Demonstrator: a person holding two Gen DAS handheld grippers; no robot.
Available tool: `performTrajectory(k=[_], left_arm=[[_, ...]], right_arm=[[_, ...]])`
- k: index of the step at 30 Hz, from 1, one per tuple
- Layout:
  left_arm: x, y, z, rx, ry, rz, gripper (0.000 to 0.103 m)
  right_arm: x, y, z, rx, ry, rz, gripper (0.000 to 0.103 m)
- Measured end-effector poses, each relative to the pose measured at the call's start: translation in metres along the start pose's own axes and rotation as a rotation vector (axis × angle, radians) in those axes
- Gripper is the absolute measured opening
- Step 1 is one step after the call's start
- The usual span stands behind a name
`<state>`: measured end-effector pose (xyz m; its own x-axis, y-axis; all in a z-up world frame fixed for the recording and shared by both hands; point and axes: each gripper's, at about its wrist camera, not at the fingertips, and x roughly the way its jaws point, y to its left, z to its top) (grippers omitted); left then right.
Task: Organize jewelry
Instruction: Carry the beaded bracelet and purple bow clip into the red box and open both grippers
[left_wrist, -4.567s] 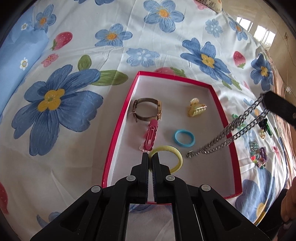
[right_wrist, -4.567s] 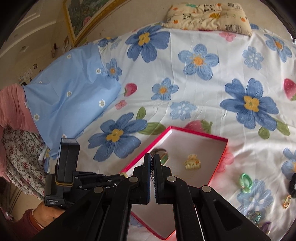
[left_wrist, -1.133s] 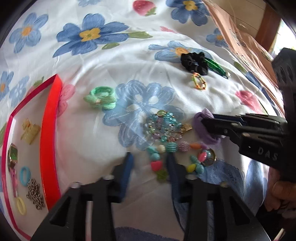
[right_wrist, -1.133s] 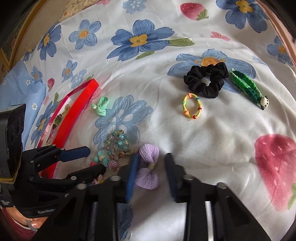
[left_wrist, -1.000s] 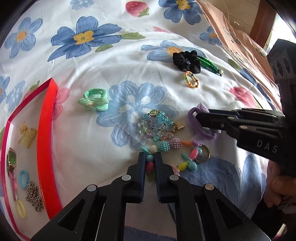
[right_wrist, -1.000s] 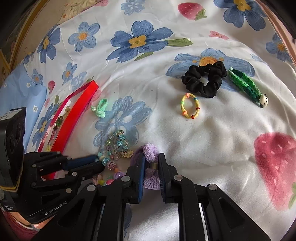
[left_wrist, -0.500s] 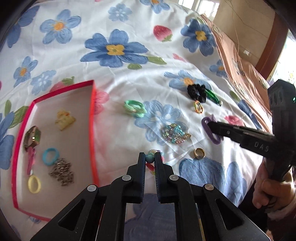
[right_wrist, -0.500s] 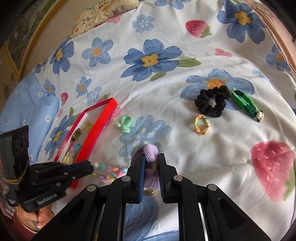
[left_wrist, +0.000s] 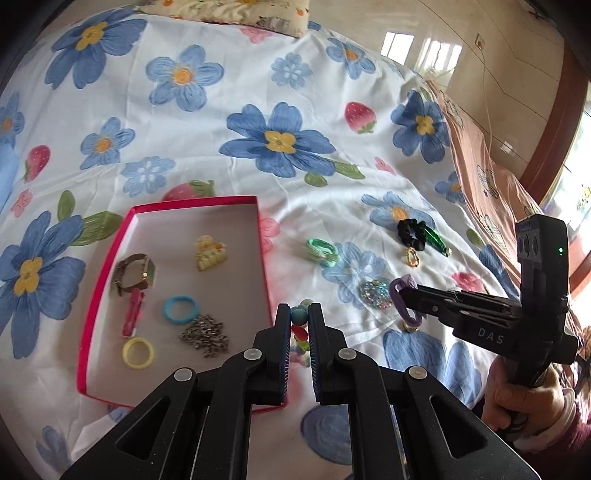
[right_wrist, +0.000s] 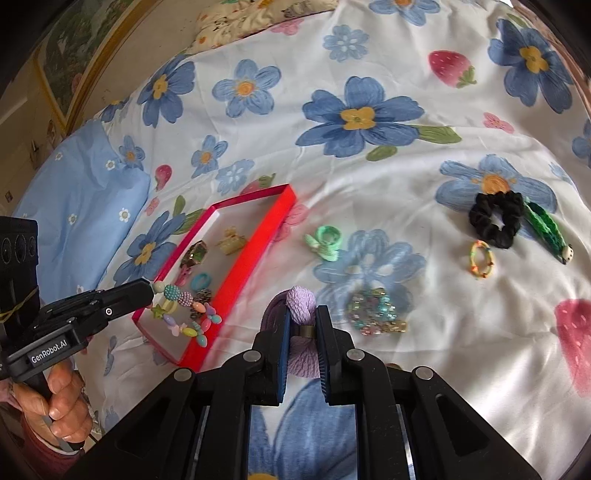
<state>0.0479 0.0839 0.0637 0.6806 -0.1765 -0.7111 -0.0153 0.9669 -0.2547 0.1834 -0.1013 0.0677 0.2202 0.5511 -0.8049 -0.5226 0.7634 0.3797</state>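
Jewelry is split three ways: six pieces lie in the red tray (left_wrist: 263, 258) ahead-left of my left tongs (left_wrist: 297, 321) — one watch (left_wrist: 133, 275), one yellow claw clip (left_wrist: 209, 253), one pink clip (left_wrist: 132, 312), one blue ring (left_wrist: 181, 309), one yellow ring (left_wrist: 138, 353) and one chain (left_wrist: 205, 335). My left tongs pinch a colourful bead string (right_wrist: 184, 308), which dangles over the tray's near end. My right tongs (right_wrist: 302, 325) squeeze a purple hair tie (right_wrist: 302, 306). Ahead of them on the bedsheet (right_wrist: 369, 184) I count one green tie (right_wrist: 325, 242), one beaded bracelet (right_wrist: 375, 312), one black scrunchie (right_wrist: 495, 219), one green clip (right_wrist: 546, 230) and one multicoloured loop (right_wrist: 480, 258). A pillow (left_wrist: 229, 11) lies at the far edge, with glossy floor (left_wrist: 498, 66) beyond.
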Motion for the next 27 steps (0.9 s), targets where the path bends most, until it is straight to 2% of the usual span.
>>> performTrajectory(k=[11,17,27], left_arm=[[-0.030,0.042,-0.006,-0.080,-0.035,0.064,0.008],[-0.032,0.061,-0.011,-0.120,-0.031,0.092,0.008],[-0.017,0.091,-0.015,-0.190,-0.005,0.091,0.008]], right_arm=[[0.018,0.048,0.005,-0.072,0.022,0.064,0.013],[0.034,0.075,0.007,-0.111,0.042,0.099,0.013],[0.073,0.112,0.005,-0.175,0.112,0.134,0.013]])
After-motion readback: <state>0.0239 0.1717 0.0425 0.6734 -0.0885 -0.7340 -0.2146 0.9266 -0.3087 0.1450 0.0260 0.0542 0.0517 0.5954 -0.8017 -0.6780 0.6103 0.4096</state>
